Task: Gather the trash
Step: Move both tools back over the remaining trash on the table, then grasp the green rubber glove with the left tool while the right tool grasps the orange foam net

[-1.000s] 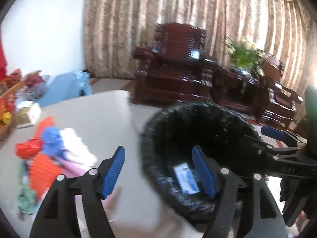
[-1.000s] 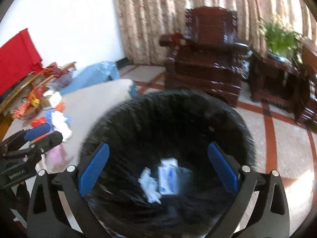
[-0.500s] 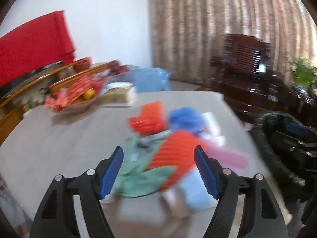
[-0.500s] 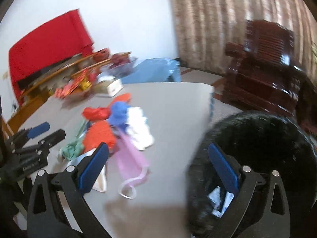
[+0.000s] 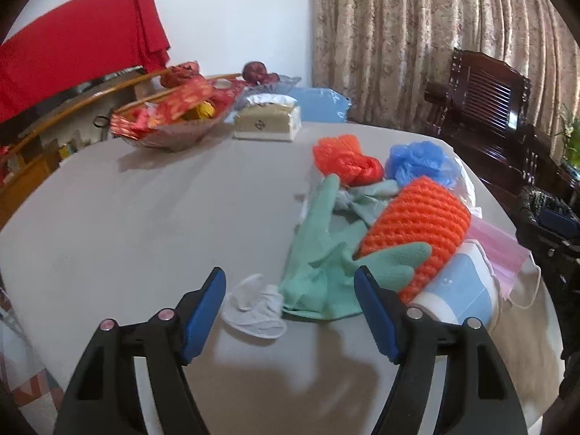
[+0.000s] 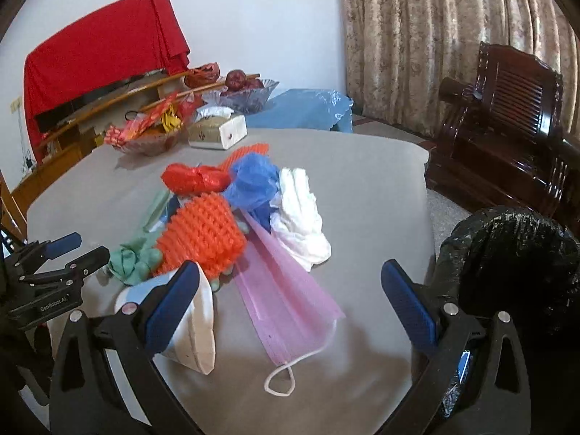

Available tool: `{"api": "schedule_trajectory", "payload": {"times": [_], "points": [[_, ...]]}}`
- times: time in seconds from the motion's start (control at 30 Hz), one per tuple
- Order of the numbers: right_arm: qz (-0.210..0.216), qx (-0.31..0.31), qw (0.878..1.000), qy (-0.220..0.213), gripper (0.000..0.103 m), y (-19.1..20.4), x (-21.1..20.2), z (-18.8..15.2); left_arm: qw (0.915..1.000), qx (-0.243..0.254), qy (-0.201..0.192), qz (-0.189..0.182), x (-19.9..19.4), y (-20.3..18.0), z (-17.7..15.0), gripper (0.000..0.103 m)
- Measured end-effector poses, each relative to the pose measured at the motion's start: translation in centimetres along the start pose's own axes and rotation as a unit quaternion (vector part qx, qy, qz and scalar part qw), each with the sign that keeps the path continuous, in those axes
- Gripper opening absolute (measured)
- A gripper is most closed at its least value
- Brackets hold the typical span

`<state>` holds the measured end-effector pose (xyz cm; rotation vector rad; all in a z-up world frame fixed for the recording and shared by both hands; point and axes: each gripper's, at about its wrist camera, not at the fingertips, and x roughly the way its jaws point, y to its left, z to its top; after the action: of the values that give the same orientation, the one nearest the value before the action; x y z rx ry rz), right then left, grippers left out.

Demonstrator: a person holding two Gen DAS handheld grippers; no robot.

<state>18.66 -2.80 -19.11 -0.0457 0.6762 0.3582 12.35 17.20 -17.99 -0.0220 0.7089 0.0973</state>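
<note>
A pile of trash lies on the grey table (image 5: 145, 217): a green rubber glove (image 5: 319, 253), an orange foam net (image 5: 417, 224), a blue plastic bag (image 5: 420, 159), a red bag (image 5: 362, 172), a pink face mask (image 6: 286, 290) and white tissue (image 6: 301, 217). My left gripper (image 5: 290, 308) hangs open just short of the glove and a crumpled white scrap (image 5: 253, 308). My right gripper (image 6: 290, 301) is open above the pink mask, touching nothing. The black-lined bin (image 6: 514, 264) stands off the table's right edge.
At the table's far side stand a tissue box (image 5: 268, 123), a basket of red packets (image 5: 166, 119) and a glass fruit bowl (image 6: 243, 90). A dark wooden armchair (image 6: 507, 127) stands by the curtain. A white and blue mask (image 6: 192, 326) lies by my right gripper's left finger.
Both grippers have swung left from over the black bin to the trash pile on the table. Both stayed open and empty.
</note>
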Motion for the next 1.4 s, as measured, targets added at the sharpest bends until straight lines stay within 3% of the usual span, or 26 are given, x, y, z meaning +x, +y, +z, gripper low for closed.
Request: {"api": "schedule_trajectory", "payload": {"times": [0.3,0.43,0.53,0.63,0.7,0.77,0.93,1.13,1.33,1.4], "points": [[-0.003,-0.005,1.0,0.006,0.097,0.0,0.9,0.0,0.9991,0.036,0.017,-0.011,2.4,-1.3,0.0,0.08],[0.004,-0.011,1.0,0.003,0.097,0.5,1.0,0.2,0.9993,0.005,0.034,-0.015,4.1,-0.4,0.6,0.083],[0.012,-0.016,1.0,-0.001,0.097,1.2,1.0,0.6,0.9985,0.009,0.054,-0.01,5.1,-0.6,0.7,0.08],[0.021,-0.019,1.0,-0.009,0.097,1.7,0.8,1.1,0.9987,0.005,0.047,-0.018,4.8,-0.4,0.6,0.071],[0.031,-0.021,0.999,-0.01,0.093,2.1,0.7,1.4,0.9991,-0.006,0.042,-0.003,4.6,0.1,0.7,0.048],[0.042,-0.024,0.999,-0.008,0.088,2.6,0.8,1.7,0.9987,-0.024,0.044,-0.007,4.6,1.2,0.8,0.035],[0.066,-0.033,0.997,0.006,0.081,4.2,1.7,1.9,0.9984,-0.041,0.037,-0.015,3.8,2.1,1.0,0.021],[0.065,-0.042,0.997,0.02,0.081,5.4,3.0,2.0,0.9964,-0.068,0.016,0.048,1.6,3.2,0.4,0.008],[0.061,-0.041,0.997,0.039,0.081,5.9,5.1,1.9,0.9971,-0.064,0.032,0.028,1.4,3.0,-0.1,0.012],[0.059,-0.041,0.996,0.048,0.081,5.9,5.8,1.9,0.9973,-0.058,0.041,0.021,1.9,2.6,0.1,0.032]]}}
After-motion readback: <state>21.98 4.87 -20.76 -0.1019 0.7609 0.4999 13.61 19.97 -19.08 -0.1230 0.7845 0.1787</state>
